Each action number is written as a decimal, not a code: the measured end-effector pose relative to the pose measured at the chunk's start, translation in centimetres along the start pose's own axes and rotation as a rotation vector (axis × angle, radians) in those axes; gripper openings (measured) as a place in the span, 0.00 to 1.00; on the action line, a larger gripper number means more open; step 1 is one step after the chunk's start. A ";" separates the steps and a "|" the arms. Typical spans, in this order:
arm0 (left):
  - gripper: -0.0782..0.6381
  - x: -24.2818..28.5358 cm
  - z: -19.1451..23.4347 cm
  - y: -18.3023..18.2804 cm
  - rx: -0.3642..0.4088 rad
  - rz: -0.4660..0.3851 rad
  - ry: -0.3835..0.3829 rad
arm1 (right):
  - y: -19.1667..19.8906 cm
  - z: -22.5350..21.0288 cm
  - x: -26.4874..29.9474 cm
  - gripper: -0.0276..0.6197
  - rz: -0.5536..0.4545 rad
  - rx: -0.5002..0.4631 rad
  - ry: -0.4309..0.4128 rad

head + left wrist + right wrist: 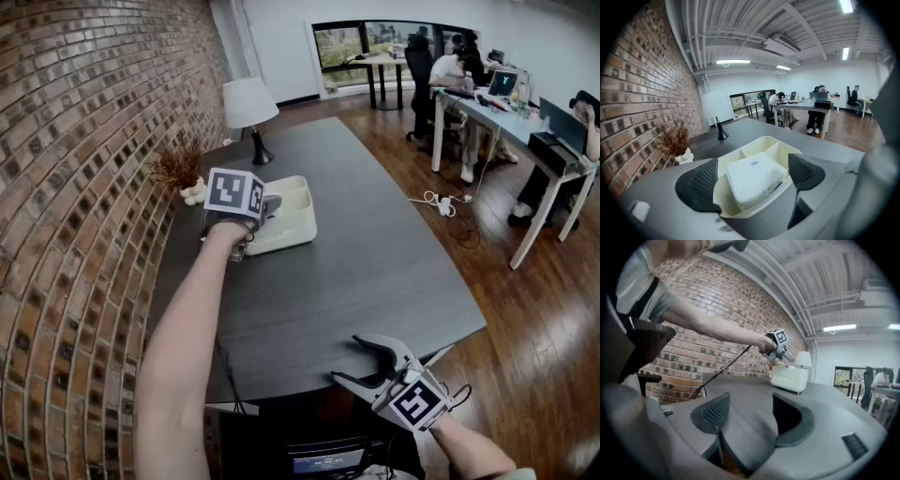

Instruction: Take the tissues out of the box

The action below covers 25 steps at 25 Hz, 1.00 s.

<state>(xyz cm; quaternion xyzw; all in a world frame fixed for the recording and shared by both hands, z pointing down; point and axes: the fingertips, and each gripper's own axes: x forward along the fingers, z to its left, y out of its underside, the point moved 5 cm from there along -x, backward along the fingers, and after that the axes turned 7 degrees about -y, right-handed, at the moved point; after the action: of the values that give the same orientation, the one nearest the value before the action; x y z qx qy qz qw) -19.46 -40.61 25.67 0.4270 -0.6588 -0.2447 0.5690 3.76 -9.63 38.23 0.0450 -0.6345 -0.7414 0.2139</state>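
A cream box [764,143] with compartments stands on the dark grey table [356,272]. A white pack of tissues [752,180] lies in its near compartment. My left gripper [752,164] is open, one jaw on each side of the box's near end, and the pads touch nothing. In the head view the left gripper [267,208] reaches over the box [286,225] from its left end. My right gripper [361,364] hovers open at the table's near edge, with nothing between its jaws. In the right gripper view, the right gripper [747,411] points along the table toward the far box [790,378].
A white table lamp [248,108] and a dried plant in a white vase [180,173] stand behind the box, by the brick wall [84,187]. A black cable [726,366] hangs at the table's left edge. People sit at desks [497,108] far right.
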 end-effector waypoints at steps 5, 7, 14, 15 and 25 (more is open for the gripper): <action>0.80 1.9 -1.3 -1.0 0.057 0.077 -0.101 | -0.1 0.3 0.9 0.51 -0.025 0.003 0.010; 0.81 3.0 -1.4 -0.6 0.082 0.104 -0.120 | -0.2 0.4 1.1 0.51 -0.023 0.000 0.007; 0.76 4.6 0.8 0.9 -0.111 0.259 -0.048 | -0.4 0.2 0.8 0.50 -0.035 -0.008 -0.014; 0.73 4.6 1.0 1.0 -0.120 0.276 -0.041 | -0.4 0.2 0.8 0.50 -0.035 -0.010 -0.017; 0.67 3.5 1.6 1.0 -0.104 0.281 0.096 | -0.3 0.2 0.6 0.47 -0.033 -0.016 -0.014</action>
<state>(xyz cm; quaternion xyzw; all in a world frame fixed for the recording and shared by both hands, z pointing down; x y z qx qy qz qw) -21.21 -43.31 28.05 0.3117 -0.6706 -0.1759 0.6498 3.00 -9.60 38.09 0.0485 -0.6294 -0.7500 0.1976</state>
